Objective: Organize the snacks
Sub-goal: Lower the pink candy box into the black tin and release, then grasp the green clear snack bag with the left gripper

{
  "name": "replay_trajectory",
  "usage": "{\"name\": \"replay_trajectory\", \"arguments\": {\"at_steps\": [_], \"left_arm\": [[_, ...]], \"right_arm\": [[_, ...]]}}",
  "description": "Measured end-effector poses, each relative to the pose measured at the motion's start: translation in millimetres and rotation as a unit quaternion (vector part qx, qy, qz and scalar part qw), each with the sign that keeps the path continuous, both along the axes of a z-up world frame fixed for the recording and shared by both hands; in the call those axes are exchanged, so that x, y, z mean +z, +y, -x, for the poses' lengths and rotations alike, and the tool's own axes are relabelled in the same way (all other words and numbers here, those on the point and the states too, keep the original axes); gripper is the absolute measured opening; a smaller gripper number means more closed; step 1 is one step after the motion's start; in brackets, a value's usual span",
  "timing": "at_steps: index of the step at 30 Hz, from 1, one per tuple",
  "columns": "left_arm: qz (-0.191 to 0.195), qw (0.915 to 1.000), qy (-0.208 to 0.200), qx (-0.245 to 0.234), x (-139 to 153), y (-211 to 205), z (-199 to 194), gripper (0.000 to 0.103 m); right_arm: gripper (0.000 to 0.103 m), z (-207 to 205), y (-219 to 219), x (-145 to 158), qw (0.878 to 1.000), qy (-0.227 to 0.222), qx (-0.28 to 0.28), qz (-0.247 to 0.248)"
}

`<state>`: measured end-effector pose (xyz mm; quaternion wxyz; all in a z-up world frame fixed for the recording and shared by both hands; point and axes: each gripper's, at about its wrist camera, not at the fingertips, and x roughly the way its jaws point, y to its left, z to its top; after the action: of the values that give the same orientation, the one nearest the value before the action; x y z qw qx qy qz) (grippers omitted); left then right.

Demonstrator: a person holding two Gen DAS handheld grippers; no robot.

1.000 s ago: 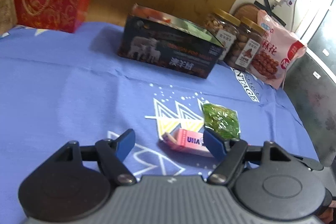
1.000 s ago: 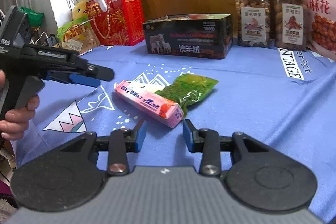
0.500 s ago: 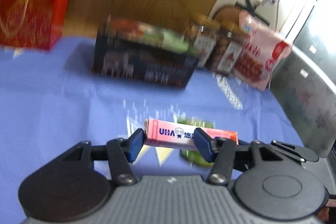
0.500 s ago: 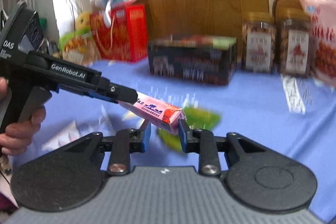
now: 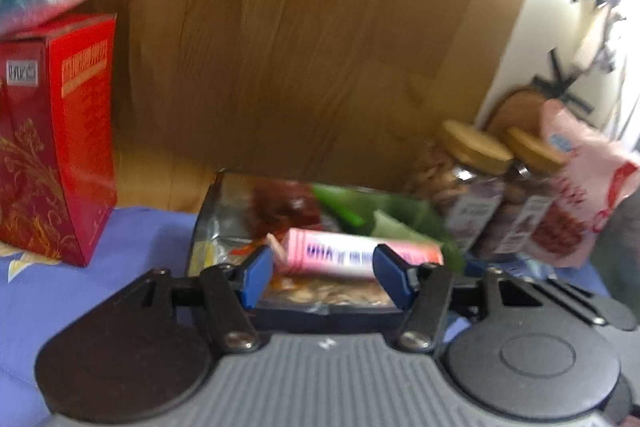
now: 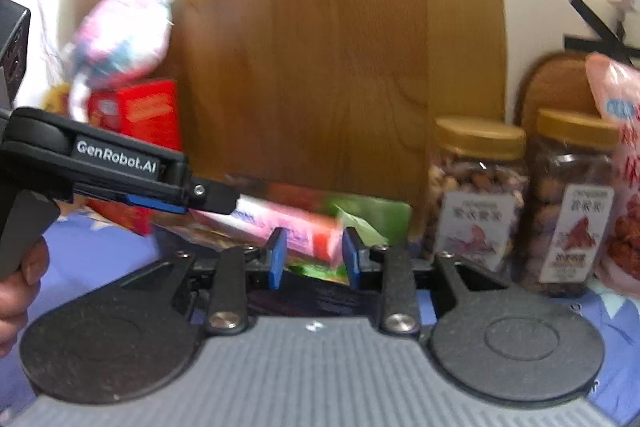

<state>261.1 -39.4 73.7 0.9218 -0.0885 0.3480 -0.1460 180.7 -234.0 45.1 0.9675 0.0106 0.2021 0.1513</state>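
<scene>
A pink UHA candy pack is held level between both grippers, just above the open dark snack box. My left gripper is shut on its middle. My right gripper is shut on its red end. The left gripper's arm shows in the right wrist view, coming in from the left. The box holds red, green and beige snack packets. Both views are blurred.
Two nut jars with tan lids and a pink snack bag stand right of the box. A red gift box with a plush toy on top stands left. A wooden board is behind, on a blue cloth.
Both grippers closed on the pink pack, lifted it off the cloth and carried it forward over the open box. The green packet on the cloth is out of view.
</scene>
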Motion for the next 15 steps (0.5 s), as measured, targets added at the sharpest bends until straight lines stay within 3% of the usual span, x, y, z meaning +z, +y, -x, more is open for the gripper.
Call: {"name": "replay_trajectory", "arguments": {"at_steps": [4,7,9,12,15], "left_arm": [[0.029,0.9994,-0.016,-0.007,4,15,30,0.058],[0.042,0.9985,-0.02,-0.028,6,20,65,0.064],[0.056,0.997,0.003,-0.054,-4,18,84,0.064],[0.102,0.9876,0.07,-0.096,-30,8,98,0.064],[0.133,0.976,0.124,-0.12,-57,-5,103,0.064]], "right_arm": [[0.036,32,-28,-3,0.998,0.02,0.013,-0.053],[0.041,53,-63,-23,0.982,0.111,0.032,-0.147],[0.042,70,-84,-40,0.966,0.161,0.024,-0.2],[0.042,94,-99,-58,0.951,0.193,0.001,-0.243],[0.042,108,-95,-65,0.949,0.195,0.0,-0.246]]}}
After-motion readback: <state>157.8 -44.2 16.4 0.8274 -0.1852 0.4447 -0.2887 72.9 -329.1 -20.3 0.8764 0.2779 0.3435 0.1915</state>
